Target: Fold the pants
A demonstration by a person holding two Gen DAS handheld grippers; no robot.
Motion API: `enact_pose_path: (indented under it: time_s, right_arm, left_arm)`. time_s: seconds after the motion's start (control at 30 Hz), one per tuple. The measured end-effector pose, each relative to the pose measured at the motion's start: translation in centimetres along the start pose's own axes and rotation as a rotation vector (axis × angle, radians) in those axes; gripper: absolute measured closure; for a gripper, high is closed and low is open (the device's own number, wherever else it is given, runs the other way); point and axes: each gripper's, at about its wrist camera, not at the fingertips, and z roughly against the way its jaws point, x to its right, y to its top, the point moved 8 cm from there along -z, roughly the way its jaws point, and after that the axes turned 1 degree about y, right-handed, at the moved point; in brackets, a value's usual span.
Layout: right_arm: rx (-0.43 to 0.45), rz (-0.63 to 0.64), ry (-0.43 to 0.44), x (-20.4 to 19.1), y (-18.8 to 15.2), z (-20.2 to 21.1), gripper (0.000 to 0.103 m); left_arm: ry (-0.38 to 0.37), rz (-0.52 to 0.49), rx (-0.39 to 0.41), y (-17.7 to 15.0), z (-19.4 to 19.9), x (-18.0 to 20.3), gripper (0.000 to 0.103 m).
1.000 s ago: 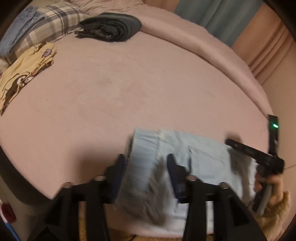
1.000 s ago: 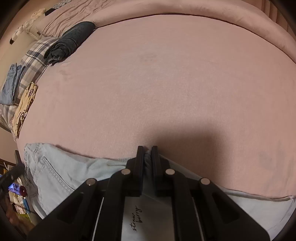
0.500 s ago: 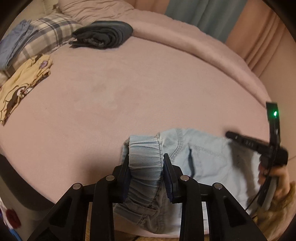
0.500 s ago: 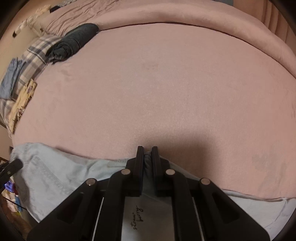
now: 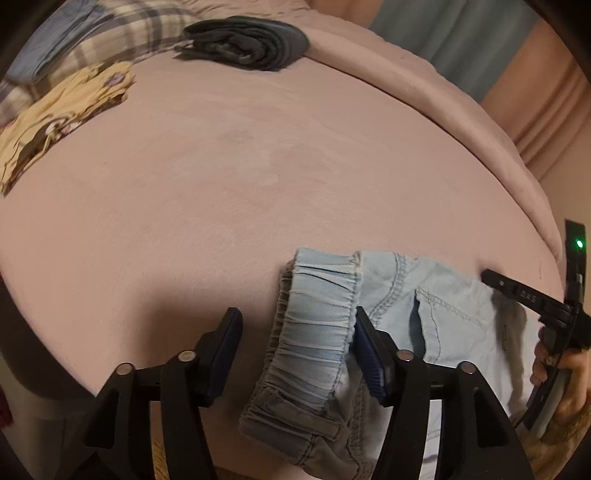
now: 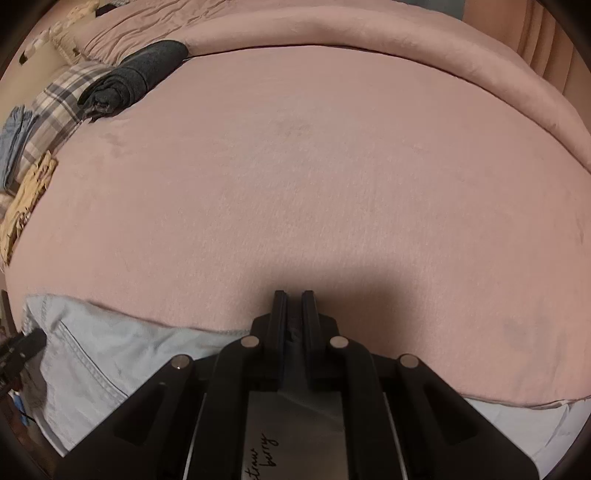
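Light blue denim pants (image 5: 436,306) lie at the near edge of a pink bed (image 5: 258,177). Their elastic waistband (image 5: 317,325) sits between the fingers of my left gripper (image 5: 295,332), which is open; the right pad touches the band, the left pad stands apart. My right gripper (image 6: 293,310) is shut on the pants' upper edge (image 6: 293,334). The pants spread to the left (image 6: 110,354) in the right wrist view. My right gripper also shows in the left wrist view (image 5: 524,295).
Folded dark grey clothes (image 5: 251,44), a plaid pillow (image 5: 129,29), folded blue jeans (image 5: 48,48) and a yellow printed garment (image 5: 59,114) lie at the bed's far left. A rolled pink blanket (image 6: 369,40) runs along the far edge. Curtains (image 5: 480,48) hang behind.
My left gripper has opened and let go of the waistband, which now lies loose between its fingers. The right gripper stays shut on the pants.
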Motion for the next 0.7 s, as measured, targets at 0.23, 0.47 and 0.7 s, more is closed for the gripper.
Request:
enact_pose_path:
  time_s: [0.23,0.47,0.7]
  right_arm:
    - [0.096,0.011,0.003,-0.1,0.7,5.5,0.092]
    - [-0.007,0.061,0.062,-2.4,-2.4,3.4,0.092]
    - [-0.026,0.128,-0.014,-3.4,-2.8,0.3,0.095]
  left_arm:
    - [-0.012,-0.017,0.073,1.6,4.5,1.3,0.041]
    - [-0.164,-0.095,0.063,0.4,3.8,6.1,0.041]
    - [-0.011,-0.230,0.074,-2.0,0.2,6.3,0.042]
